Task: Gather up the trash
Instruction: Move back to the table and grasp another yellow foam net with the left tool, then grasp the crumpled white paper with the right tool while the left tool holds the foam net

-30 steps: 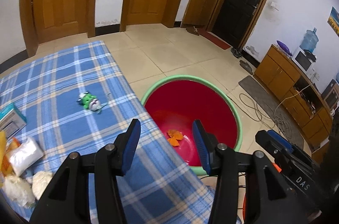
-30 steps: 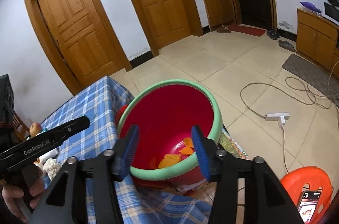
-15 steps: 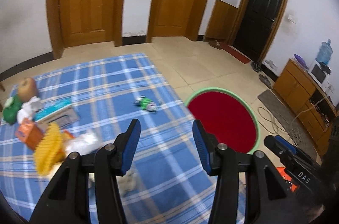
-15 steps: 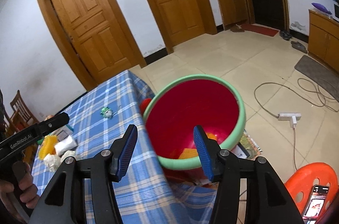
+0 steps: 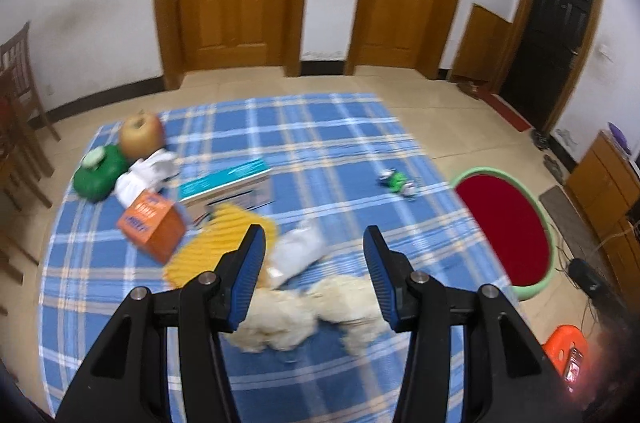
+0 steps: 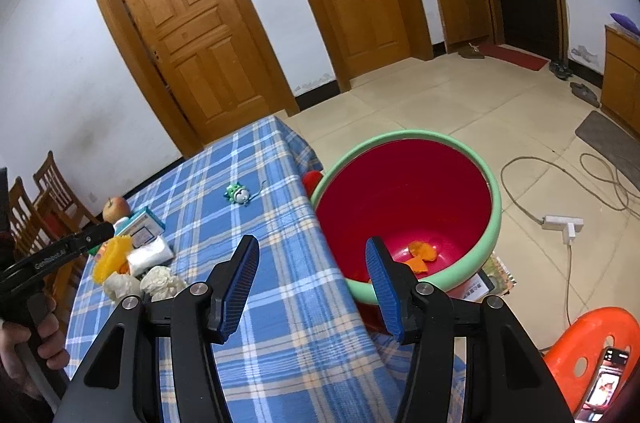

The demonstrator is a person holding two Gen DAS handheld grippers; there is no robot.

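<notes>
My left gripper (image 5: 314, 243) is open and empty, above two crumpled cream paper wads (image 5: 312, 315) on the blue plaid tablecloth (image 5: 320, 143). A white plastic wrapper (image 5: 298, 253) and a yellow ribbed piece (image 5: 216, 243) lie just beyond. A small green wrapper (image 5: 396, 181) lies near the table's right edge. The red bin with a green rim (image 6: 404, 211) stands beside the table and holds orange peel (image 6: 420, 251). My right gripper (image 6: 312, 255) is open and empty, over the table edge next to the bin. The left gripper also shows in the right wrist view (image 6: 96, 233).
An orange box (image 5: 154, 227), a teal box (image 5: 226, 183), a white cloth (image 5: 146, 173), a green round item (image 5: 100, 173) and an apple (image 5: 142, 133) sit at the table's left. Chairs (image 5: 16, 103) stand left. An orange stool (image 6: 592, 343), cable and power strip (image 6: 564, 223) are on the floor.
My left gripper has swung left from over the bin to above the trash pile on the table. My right gripper has drawn back slightly, the bin now sitting further right.
</notes>
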